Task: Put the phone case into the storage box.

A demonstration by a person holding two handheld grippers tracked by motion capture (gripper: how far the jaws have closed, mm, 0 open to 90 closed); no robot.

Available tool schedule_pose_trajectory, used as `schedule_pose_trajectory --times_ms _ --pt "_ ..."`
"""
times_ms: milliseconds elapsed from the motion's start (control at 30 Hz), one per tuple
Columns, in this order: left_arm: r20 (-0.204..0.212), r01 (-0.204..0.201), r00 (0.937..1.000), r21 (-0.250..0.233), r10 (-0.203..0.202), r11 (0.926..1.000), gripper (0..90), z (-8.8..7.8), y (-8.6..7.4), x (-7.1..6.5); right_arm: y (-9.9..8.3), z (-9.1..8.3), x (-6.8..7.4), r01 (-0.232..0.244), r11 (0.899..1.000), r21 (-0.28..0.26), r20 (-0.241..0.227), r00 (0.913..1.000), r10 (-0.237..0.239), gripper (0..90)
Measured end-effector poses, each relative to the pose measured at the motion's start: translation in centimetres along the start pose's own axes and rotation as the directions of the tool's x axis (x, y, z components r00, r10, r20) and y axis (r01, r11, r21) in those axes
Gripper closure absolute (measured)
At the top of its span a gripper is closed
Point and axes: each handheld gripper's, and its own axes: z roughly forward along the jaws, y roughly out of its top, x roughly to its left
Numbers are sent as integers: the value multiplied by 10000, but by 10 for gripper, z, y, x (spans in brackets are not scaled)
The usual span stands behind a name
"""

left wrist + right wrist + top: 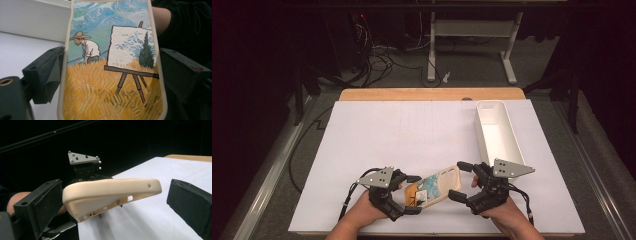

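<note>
A cream phone case with a painted wheat field, a man in a straw hat and an easel on its back is held just above the table, tilted. My left gripper is shut on its lower end, one pad on each long edge. My right gripper stands open around the case's other end; a gap shows between the case and its right jaw. Beyond the case in the right gripper view stands the left gripper with its grey plate.
A long white bin stands at the right of the table, its wall also behind the case. White paper covers the tabletop, and a wooden edge shows at the far side. Cables and table legs lie on the floor beyond.
</note>
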Motion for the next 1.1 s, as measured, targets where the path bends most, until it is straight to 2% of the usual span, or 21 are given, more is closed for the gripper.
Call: schedule_pose_trajectory --times_ms 167,600,1100 --pt "59 -29 10000 35 28 10000 114 2 0 -1 -1 1 1 17 10000 58 -196 9998 -16 48" --pt "57 -37 10000 -37 38 10000 114 3 0 -1 -1 1 0 -30 10000 -9 -357 9994 29 87" --pt "-92 -98 9999 -40 97 9999 114 5 -1 -1 0 0 0 -85 9999 -62 -295 9995 83 113"
